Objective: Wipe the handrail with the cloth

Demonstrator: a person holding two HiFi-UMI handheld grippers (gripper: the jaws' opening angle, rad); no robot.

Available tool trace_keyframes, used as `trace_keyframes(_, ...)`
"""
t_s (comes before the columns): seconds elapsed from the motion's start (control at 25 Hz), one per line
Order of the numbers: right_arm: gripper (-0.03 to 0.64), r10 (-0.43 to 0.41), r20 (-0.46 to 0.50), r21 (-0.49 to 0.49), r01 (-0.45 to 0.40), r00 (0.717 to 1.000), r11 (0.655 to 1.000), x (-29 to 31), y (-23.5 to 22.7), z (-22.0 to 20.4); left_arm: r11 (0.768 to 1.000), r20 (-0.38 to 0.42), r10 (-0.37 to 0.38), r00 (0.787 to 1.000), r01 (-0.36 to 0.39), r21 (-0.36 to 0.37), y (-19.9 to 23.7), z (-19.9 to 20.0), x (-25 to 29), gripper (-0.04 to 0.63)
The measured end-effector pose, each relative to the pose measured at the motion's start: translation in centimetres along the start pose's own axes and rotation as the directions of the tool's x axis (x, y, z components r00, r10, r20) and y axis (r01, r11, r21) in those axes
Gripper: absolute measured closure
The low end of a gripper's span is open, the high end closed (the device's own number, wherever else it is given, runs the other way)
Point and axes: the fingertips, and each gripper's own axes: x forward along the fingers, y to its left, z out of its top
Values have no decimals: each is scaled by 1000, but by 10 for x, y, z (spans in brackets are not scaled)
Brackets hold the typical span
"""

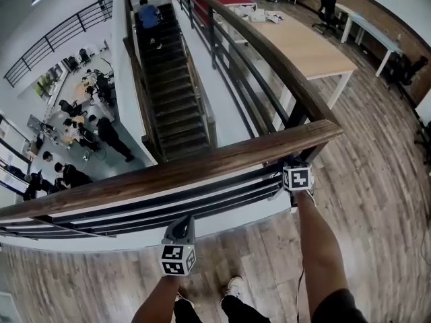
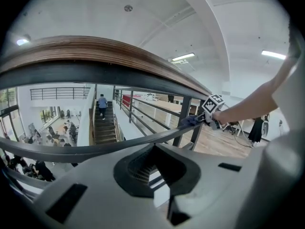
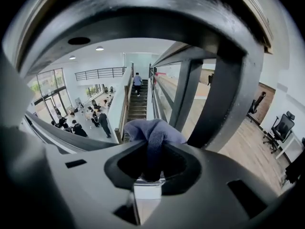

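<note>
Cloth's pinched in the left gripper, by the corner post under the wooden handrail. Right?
Not quite: the cloth is pinched in the right gripper, not the left. The right gripper view shows it between those jaws, by the corner post under the wooden handrail.

Bright, even indoor light from white ceiling strip lights [image 2: 183,57] and tall glass windows [image 3: 47,92]. Fisheye distortion bends the brown wooden handrail [image 1: 202,167] and blackens the corners. Close foregrounds in both gripper views are blurred and shadowed.
</note>
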Motion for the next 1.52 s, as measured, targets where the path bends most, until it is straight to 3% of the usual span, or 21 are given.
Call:
trace_keyframes(0.08,538,-8,32,-26,9,999,1000,-8,3,4,1000,-7,8,1000,-8,1,4,-4,-6,594)
trace_keyframes(0.24,539,11,195,-49,-2,981,999,-40,25,17,999,-3,37,999,-37,10,12,-14,-21,594)
trace_keyframes(0.4,539,63,299,-48,-51,952,998,-87,71,14,998,12,64,998,-64,-22,31,-18,-45,594)
trace_keyframes(0.56,538,128,344,-100,-99,930,990,-129,141,4,993,33,97,995,-95,-65,60,-21,-77,594)
trace_keyframes(0.76,538,233,371,-138,-195,899,971,-168,258,-22,989,32,133,991,-131,-62,105,-47,-133,594)
trace_keyframes(1.0,538,378,362,-175,-337,852,925,-192,411,-47,963,34,262,965,-259,-72,188,-77,-205,594)
trace_keyframes(1.28,538,549,297,-218,-505,781,835,-217,627,-73,907,67,391,918,-372,-199,304,-115,-294,594)
trace_keyframes(1.4,538,602,257,-220,-561,755,798,-222,722,-84,891,50,417,907,-398,-217,358,-144,-330,594)
trace_keyframes(1.52,538,652,221,-255,-602,725,756,-220,816,-92,855,12,466,885,-447,-262,420,-181,-368,594)
